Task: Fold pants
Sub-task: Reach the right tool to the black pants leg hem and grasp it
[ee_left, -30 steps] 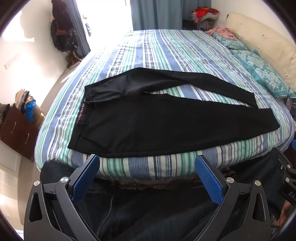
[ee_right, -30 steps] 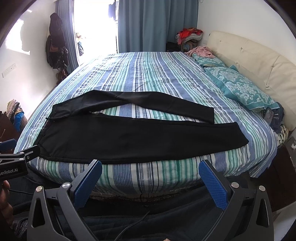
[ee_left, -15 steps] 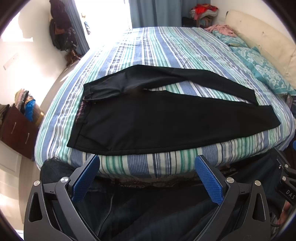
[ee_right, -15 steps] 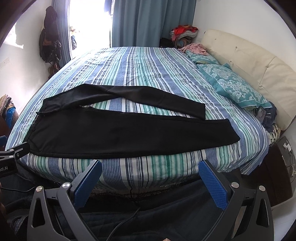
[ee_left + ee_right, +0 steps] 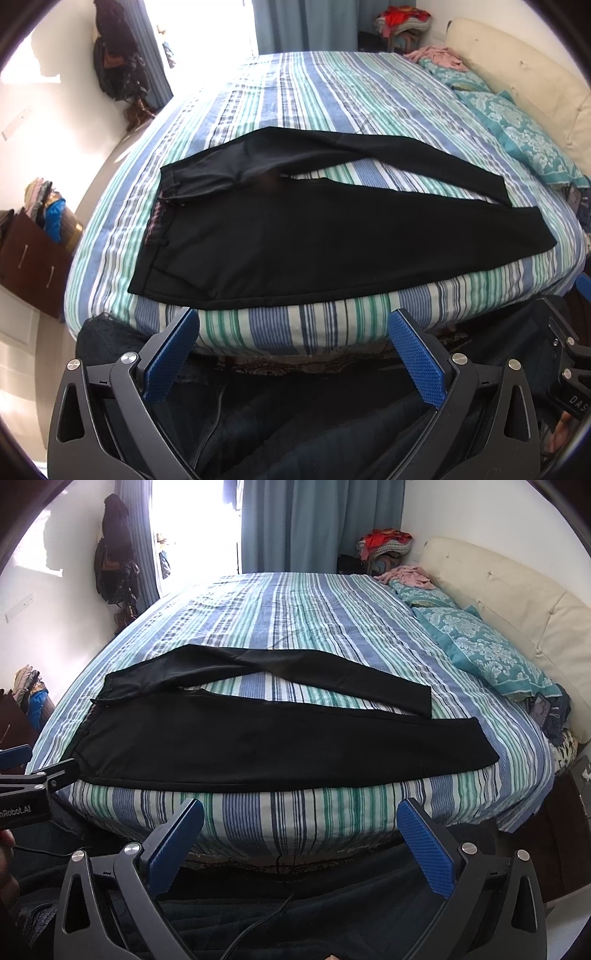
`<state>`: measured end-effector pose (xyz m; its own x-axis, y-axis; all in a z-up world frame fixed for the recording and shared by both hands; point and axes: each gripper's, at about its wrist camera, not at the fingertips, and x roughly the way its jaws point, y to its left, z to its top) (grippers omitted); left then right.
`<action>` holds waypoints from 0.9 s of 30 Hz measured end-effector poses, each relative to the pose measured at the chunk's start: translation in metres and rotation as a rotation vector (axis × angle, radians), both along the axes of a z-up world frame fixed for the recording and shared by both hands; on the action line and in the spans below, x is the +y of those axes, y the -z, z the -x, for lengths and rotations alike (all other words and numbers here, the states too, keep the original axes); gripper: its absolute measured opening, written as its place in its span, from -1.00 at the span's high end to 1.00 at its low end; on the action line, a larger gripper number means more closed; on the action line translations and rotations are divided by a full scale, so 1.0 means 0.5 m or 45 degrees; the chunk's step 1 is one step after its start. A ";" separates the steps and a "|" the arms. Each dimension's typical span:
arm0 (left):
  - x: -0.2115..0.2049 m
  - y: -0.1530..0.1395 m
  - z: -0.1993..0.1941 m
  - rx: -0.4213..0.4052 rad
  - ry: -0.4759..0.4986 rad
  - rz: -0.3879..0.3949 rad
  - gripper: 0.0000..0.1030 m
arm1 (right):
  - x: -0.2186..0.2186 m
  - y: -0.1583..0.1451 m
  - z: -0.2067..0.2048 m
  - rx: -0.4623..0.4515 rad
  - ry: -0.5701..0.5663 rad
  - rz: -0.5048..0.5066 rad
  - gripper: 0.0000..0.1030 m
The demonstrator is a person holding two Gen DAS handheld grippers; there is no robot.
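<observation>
Black pants (image 5: 295, 236) (image 5: 258, 746) lie flat along the near side of a striped bed (image 5: 332, 92) (image 5: 295, 605), waistband to the left, both legs spread apart and pointing right. The near leg runs along the mattress edge. My left gripper (image 5: 293, 332) is open, held below and in front of the mattress edge, near the waist end, apart from the cloth. My right gripper (image 5: 301, 821) is open too, in front of the mattress under the near leg, holding nothing. The left gripper's body (image 5: 29, 794) shows at the left of the right wrist view.
Teal pillows (image 5: 480, 646) and a cream headboard (image 5: 517, 590) line the right side of the bed. A brown drawer unit (image 5: 29, 258) with clothes stands at the left. Blue curtains (image 5: 314, 524) and a bright window lie beyond. Dark fabric and a cable (image 5: 258, 923) sit below the grippers.
Both cameras have shifted slightly; the bed and pants sit a little differently in view. The pants have not moved on the bed and both grippers stay open.
</observation>
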<state>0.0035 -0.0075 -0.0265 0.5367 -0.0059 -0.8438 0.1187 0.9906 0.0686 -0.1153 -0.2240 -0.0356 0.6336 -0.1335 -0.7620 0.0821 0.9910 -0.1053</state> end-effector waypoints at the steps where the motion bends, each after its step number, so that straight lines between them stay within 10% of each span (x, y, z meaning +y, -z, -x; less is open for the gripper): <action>1: -0.001 -0.002 -0.002 -0.009 0.000 0.001 -0.99 | 0.003 -0.007 0.005 -0.045 -0.032 -0.008 -1.00; 5: -0.003 -0.011 -0.019 -0.057 -0.013 -0.015 -0.99 | -0.007 -0.032 0.011 -0.255 -0.121 -0.037 -1.00; 13: 0.009 -0.012 -0.056 -0.090 -0.064 0.000 -0.99 | -0.302 0.030 -0.168 -0.171 -0.064 0.000 -0.88; 18: -0.005 0.034 -0.084 0.021 -0.075 -0.020 -0.99 | -0.495 0.149 -0.349 0.163 -0.090 0.132 -0.16; 27: -0.043 0.093 -0.131 0.139 -0.081 -0.116 -0.99 | -0.490 0.314 -0.528 0.341 -0.355 0.421 -0.13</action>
<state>0.0692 -0.0290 -0.0729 0.4383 0.1043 -0.8927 0.0674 0.9866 0.1483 0.1488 -0.4688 -0.1925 0.4680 -0.2489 -0.8480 -0.2532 0.8816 -0.3984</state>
